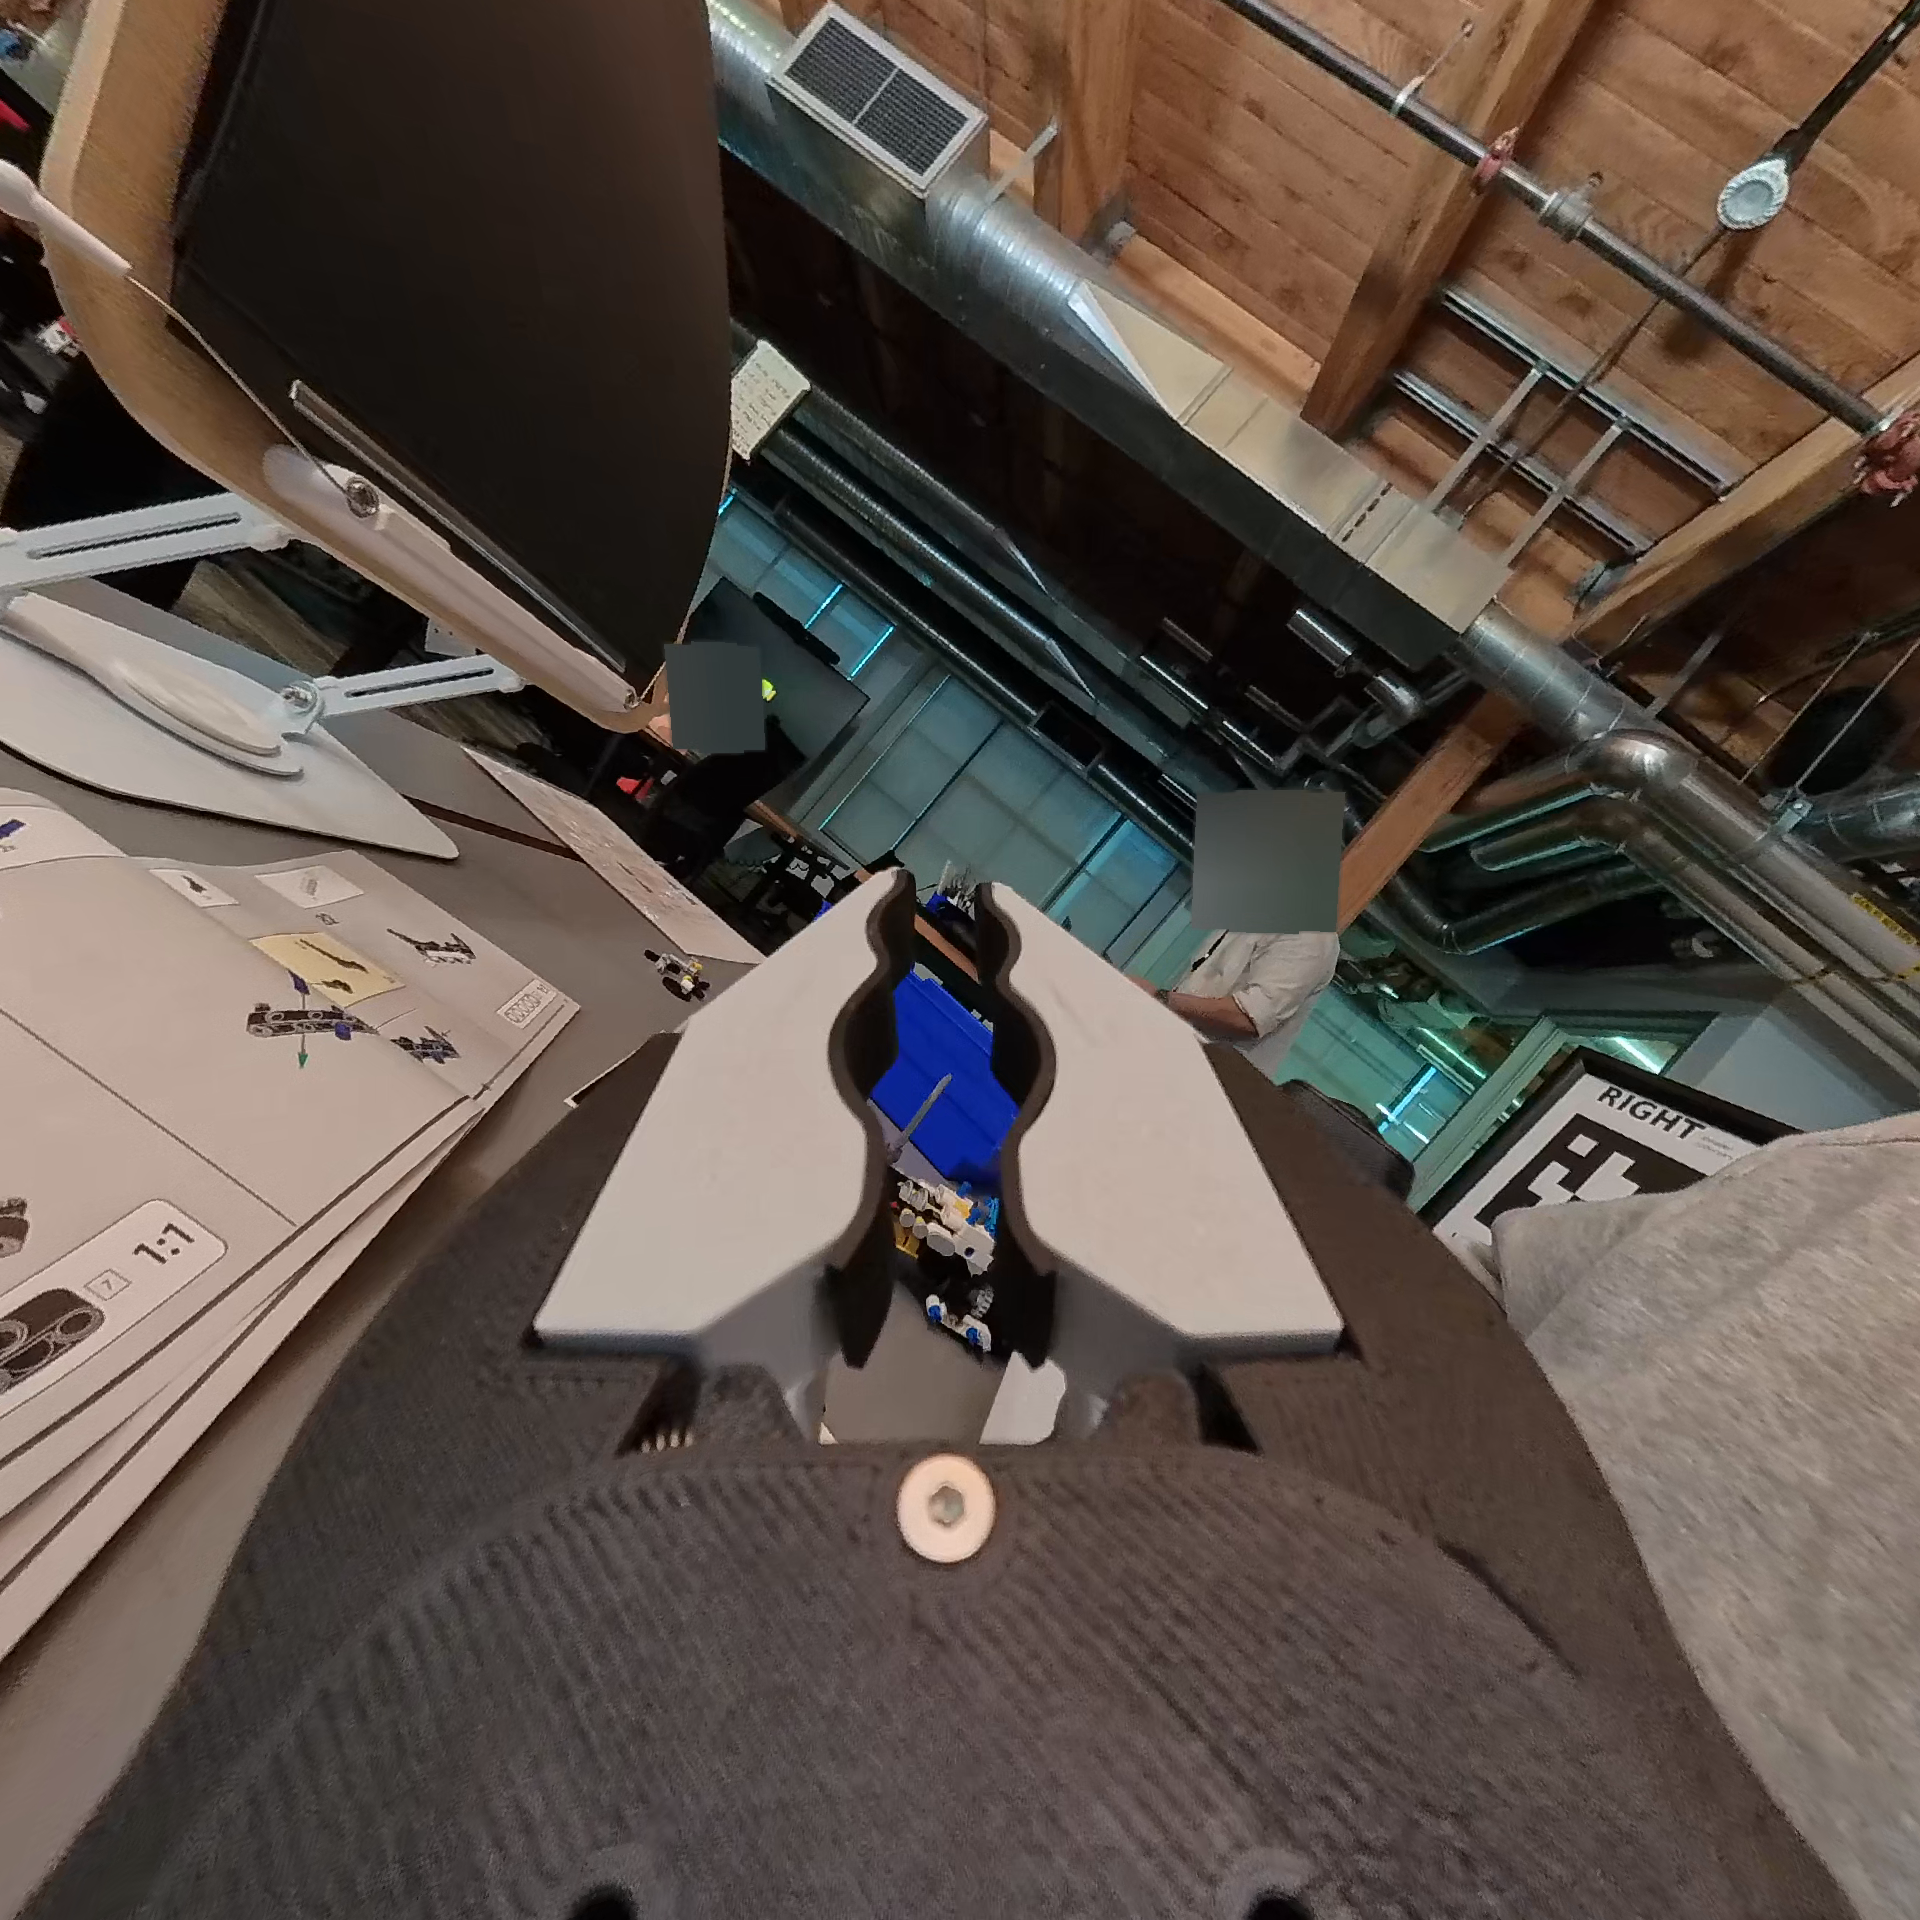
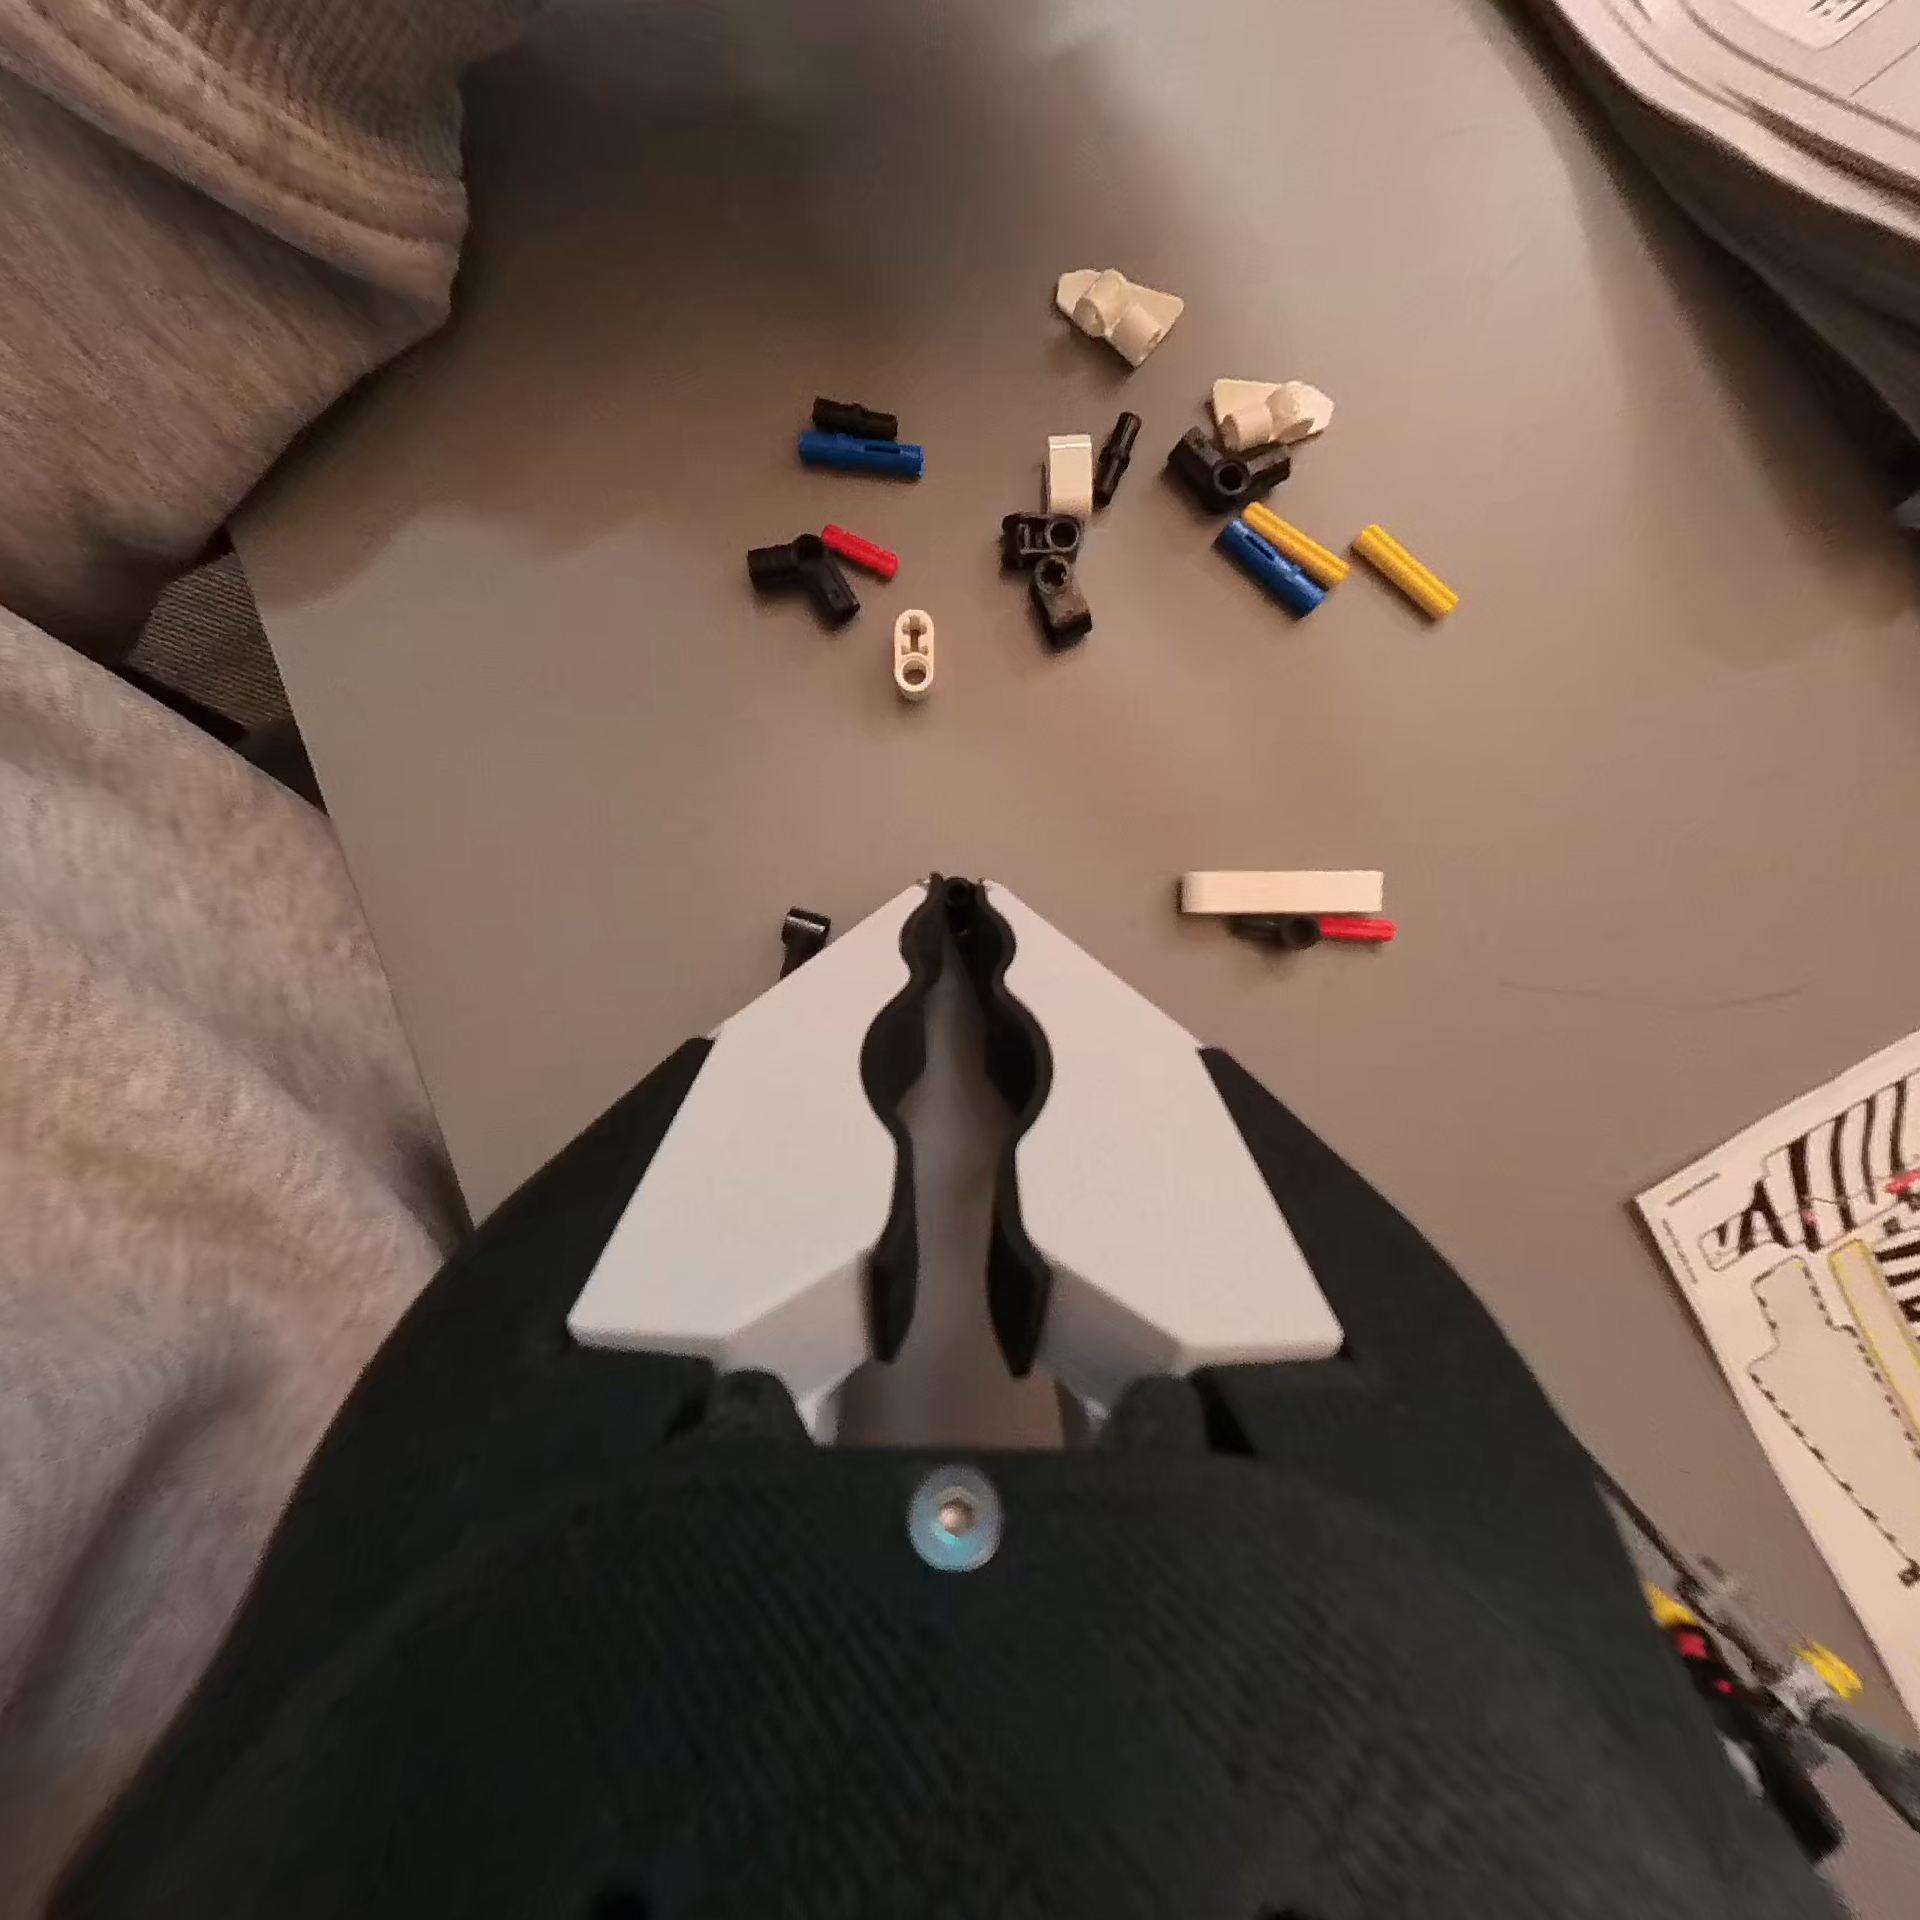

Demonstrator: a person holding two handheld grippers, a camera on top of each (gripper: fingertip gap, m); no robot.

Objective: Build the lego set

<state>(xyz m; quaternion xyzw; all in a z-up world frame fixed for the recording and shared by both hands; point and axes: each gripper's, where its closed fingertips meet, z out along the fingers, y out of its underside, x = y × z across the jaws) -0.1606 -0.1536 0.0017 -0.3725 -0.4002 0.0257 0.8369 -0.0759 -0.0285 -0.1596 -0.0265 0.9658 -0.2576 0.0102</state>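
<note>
while right gripper (image 2: 956, 896) pinches black pin (image 2: 957, 902), blue bin (image 1: 935, 1081) beyond.

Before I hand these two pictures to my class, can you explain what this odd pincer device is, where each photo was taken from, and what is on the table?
There is no robot here: a person holds a two-fingered grasping tool in each hand, and a camera on each looks forward along its fingers.

The left wrist view tilts upward toward the ceiling. Its tool has a narrow gap at the tips and seems to hold nothing. An open instruction booklet lies on the grey table beside it.

The right wrist view looks down on the table. Its tool is closed on a small black pin. Loose Lego pieces are spread ahead: blue pins, yellow axles, red axles, black connectors and a white beam. A sticker sheet lies to the right.
</note>
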